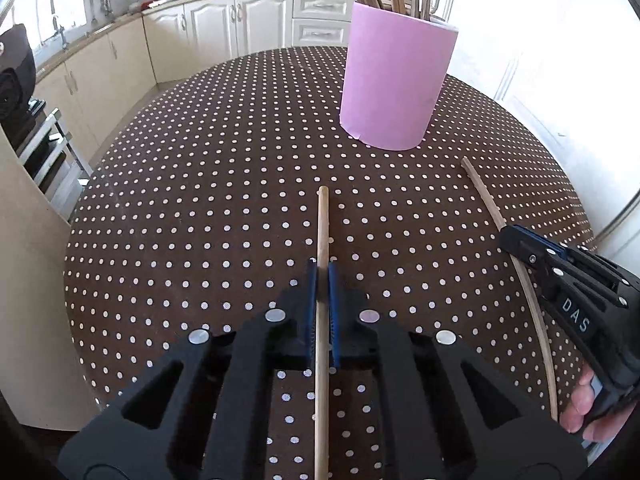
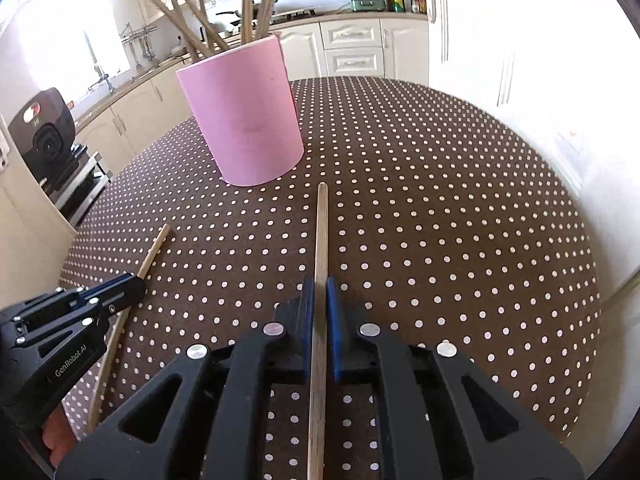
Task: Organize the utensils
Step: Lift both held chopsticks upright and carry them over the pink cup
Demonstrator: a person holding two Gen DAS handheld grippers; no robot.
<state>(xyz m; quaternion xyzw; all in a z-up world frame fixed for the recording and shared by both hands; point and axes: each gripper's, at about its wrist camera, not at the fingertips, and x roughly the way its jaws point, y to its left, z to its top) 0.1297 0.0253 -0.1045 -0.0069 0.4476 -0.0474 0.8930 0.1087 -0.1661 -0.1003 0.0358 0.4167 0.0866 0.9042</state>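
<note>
A pink cylindrical holder (image 1: 394,80) (image 2: 244,114) stands on the dotted table with several wooden chopsticks sticking up out of it (image 2: 256,0). My left gripper (image 1: 322,276) is shut on a wooden chopstick (image 1: 322,224) that points forward toward the holder. My right gripper (image 2: 321,284) is shut on another wooden chopstick (image 2: 321,228), also pointing forward. The right gripper shows in the left wrist view (image 1: 508,236) with its chopstick (image 1: 482,192). The left gripper shows in the right wrist view (image 2: 134,284) with its chopstick (image 2: 154,250). Both chopsticks are low over the table.
The round table has a brown cloth with white dots (image 1: 224,168) (image 2: 440,200). Cream kitchen cabinets (image 1: 256,20) run behind it, with a stove and pan on the counter. A black appliance on a metal rack (image 2: 46,136) stands left of the table.
</note>
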